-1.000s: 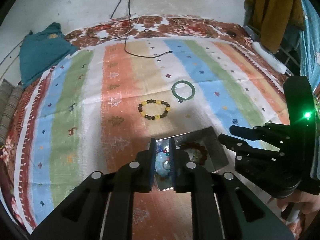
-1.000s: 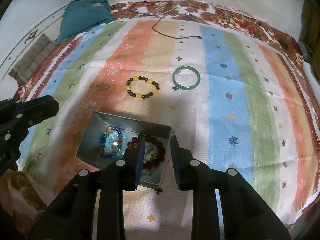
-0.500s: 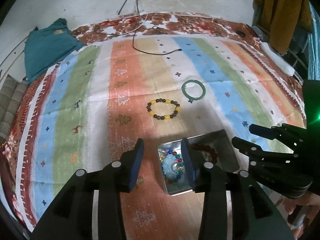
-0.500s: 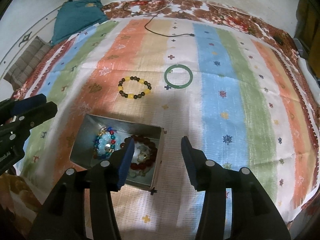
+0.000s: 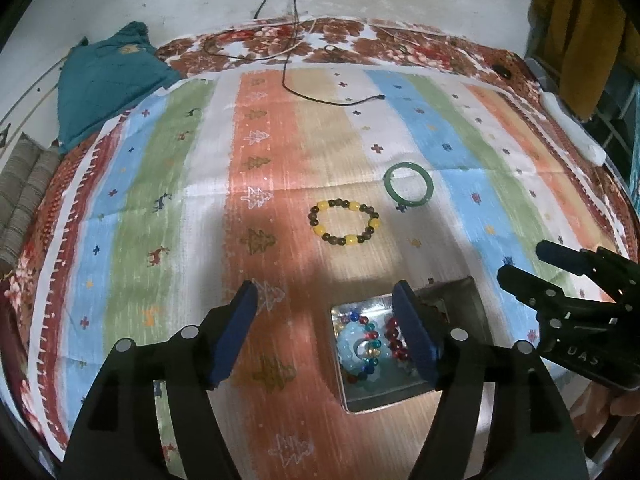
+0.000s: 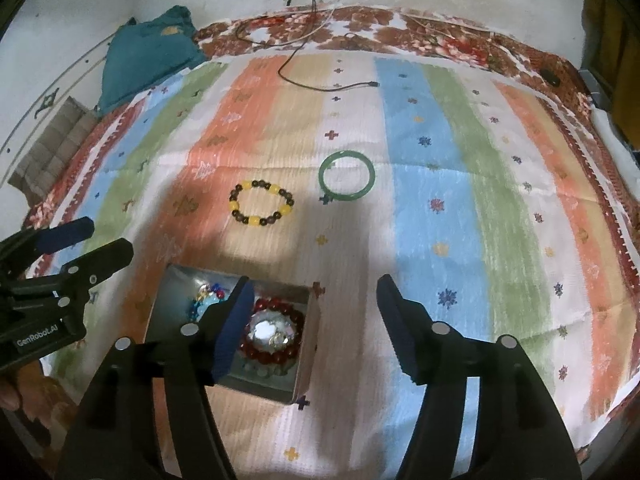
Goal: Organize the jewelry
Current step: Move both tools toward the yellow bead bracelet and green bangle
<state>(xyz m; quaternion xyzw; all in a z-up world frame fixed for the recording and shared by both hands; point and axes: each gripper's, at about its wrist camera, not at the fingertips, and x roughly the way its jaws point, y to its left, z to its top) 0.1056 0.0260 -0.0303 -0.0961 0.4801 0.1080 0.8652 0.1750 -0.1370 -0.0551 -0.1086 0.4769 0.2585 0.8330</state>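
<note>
A metal tray [image 5: 476,300] [image 6: 168,292] lies on the striped cloth and holds a blue multicoloured bead bracelet [image 5: 362,344] [image 6: 206,296] and a dark red bead bracelet [image 6: 276,332] [image 5: 394,340]. A yellow and brown bead bracelet [image 5: 345,222] [image 6: 261,203] and a green bangle [image 5: 408,183] [image 6: 347,178] lie on the cloth beyond the tray. My left gripper [image 5: 326,306] is open and empty, above the tray's left side. My right gripper [image 6: 314,300] is open and empty, above the tray's right edge.
A black cable [image 5: 320,96] [image 6: 320,84] lies across the far part of the cloth. A teal cushion [image 5: 108,80] [image 6: 148,56] sits at the far left corner. The wall runs behind the bed. A yellow garment [image 5: 576,28] hangs at the far right.
Both grippers have opened wide and pulled back and up from the tray. The blue bracelet and the red bracelet now lie free in the tray.
</note>
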